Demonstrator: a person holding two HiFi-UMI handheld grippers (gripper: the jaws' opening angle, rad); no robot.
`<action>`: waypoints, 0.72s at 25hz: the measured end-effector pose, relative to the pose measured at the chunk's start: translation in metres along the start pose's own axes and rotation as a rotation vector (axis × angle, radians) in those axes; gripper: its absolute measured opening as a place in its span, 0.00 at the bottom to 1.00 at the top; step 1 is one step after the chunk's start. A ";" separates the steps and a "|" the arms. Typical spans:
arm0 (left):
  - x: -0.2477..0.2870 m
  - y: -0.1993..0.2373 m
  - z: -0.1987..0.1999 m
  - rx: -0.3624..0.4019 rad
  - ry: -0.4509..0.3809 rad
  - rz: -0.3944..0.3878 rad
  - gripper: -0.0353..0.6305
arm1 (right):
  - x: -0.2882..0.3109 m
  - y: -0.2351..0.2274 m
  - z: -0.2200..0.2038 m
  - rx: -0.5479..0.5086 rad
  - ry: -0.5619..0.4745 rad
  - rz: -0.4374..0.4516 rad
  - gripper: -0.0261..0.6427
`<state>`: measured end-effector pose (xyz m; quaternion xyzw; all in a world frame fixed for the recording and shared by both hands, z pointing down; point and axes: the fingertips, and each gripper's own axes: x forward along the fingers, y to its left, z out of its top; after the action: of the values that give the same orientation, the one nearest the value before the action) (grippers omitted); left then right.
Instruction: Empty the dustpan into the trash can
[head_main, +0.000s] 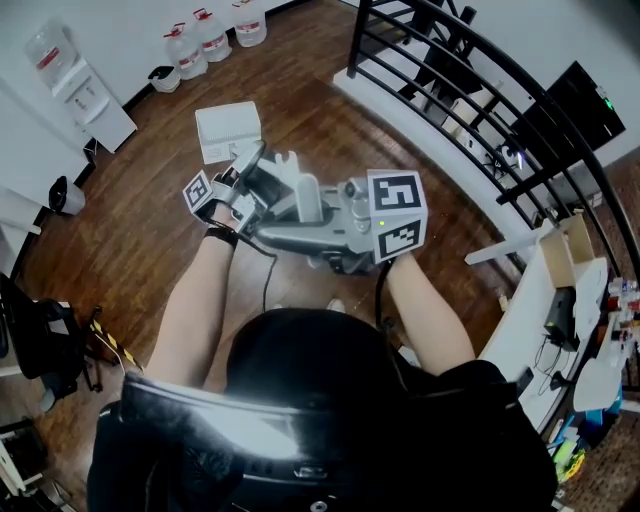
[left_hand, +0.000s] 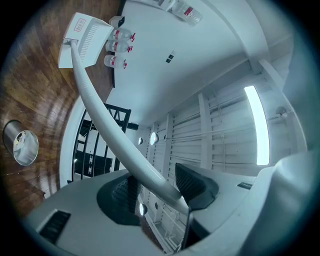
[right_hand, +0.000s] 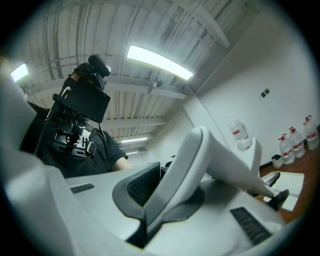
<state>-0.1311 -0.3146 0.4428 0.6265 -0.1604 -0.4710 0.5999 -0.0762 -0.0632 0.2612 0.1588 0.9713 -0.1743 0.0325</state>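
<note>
left gripper (left_hand: 157, 192) and right gripper (right_hand: 167, 200) both clamp the handle (left_hand: 100, 120) of the dustpan (left_hand: 82, 40); likely light, stiff, slick plastic.

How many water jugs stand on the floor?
3: left jug, middle jug, right jug, in a row along the wall. A fourth tops the dispenser; others may be hidden.

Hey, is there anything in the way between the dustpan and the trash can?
Nothing visible. In the left gripper view only bare wood floor lies between the dustpan, held by its long handle in the left claw, and the trash can.
</note>
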 end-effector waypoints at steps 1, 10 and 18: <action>-0.001 0.000 0.000 -0.001 0.000 -0.002 0.37 | 0.000 0.000 0.000 0.000 0.000 -0.001 0.06; 0.001 0.005 -0.002 -0.014 0.005 -0.005 0.37 | -0.002 -0.003 0.002 0.006 0.009 -0.012 0.06; -0.015 0.006 0.001 0.000 0.000 -0.015 0.40 | -0.007 -0.004 0.007 0.013 -0.027 -0.015 0.06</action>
<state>-0.1372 -0.3053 0.4538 0.6277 -0.1558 -0.4755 0.5963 -0.0713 -0.0715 0.2573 0.1496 0.9707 -0.1831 0.0434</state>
